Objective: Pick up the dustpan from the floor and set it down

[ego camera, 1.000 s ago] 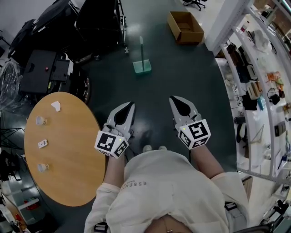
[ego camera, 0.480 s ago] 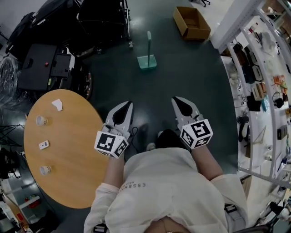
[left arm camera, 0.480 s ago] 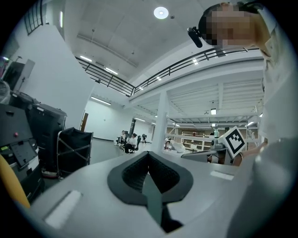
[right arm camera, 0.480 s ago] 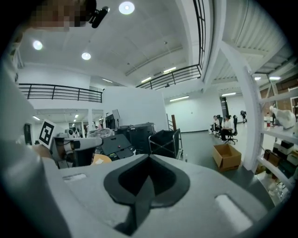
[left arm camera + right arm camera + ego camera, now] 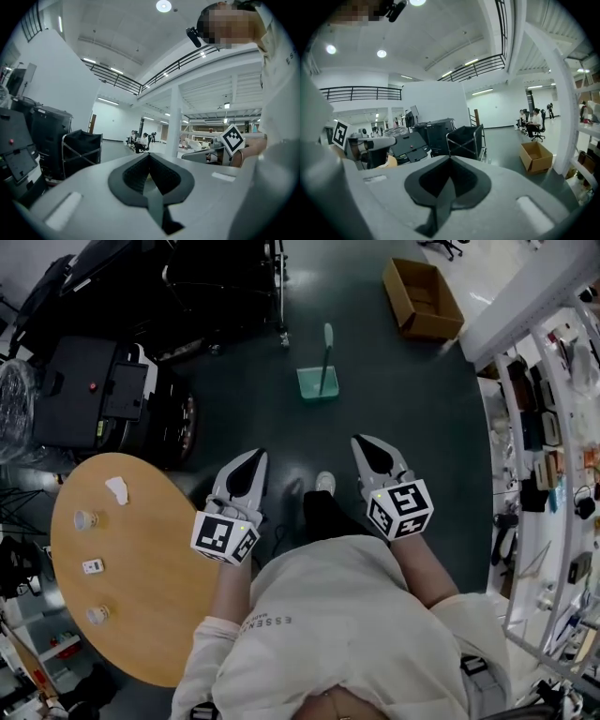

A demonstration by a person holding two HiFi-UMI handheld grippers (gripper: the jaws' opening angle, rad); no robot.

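Note:
The teal dustpan [image 5: 317, 383] stands on the dark floor ahead of me, its long handle [image 5: 326, 348] upright. Neither gripper view shows it. My left gripper [image 5: 257, 456] is held level at the lower left of the dustpan, well short of it, jaws shut and empty [image 5: 149, 155]. To the lower right of the dustpan, at about the same distance, my right gripper [image 5: 360, 441] is tipped slightly down and is also shut on nothing [image 5: 450, 158]. Between the two grippers a white shoe [image 5: 324, 484] steps forward.
A round wooden table [image 5: 141, 615] with a few small items stands close on the left. Black carts and equipment [image 5: 103, 390] fill the far left. An open cardboard box [image 5: 422, 298] lies on the floor beyond the dustpan, to its right. Shelving [image 5: 548, 446] lines the right side.
The person has walked forward. The dustpan and cardboard box now sit nearer and further right in the head view. Both grippers stay shut and side by side.

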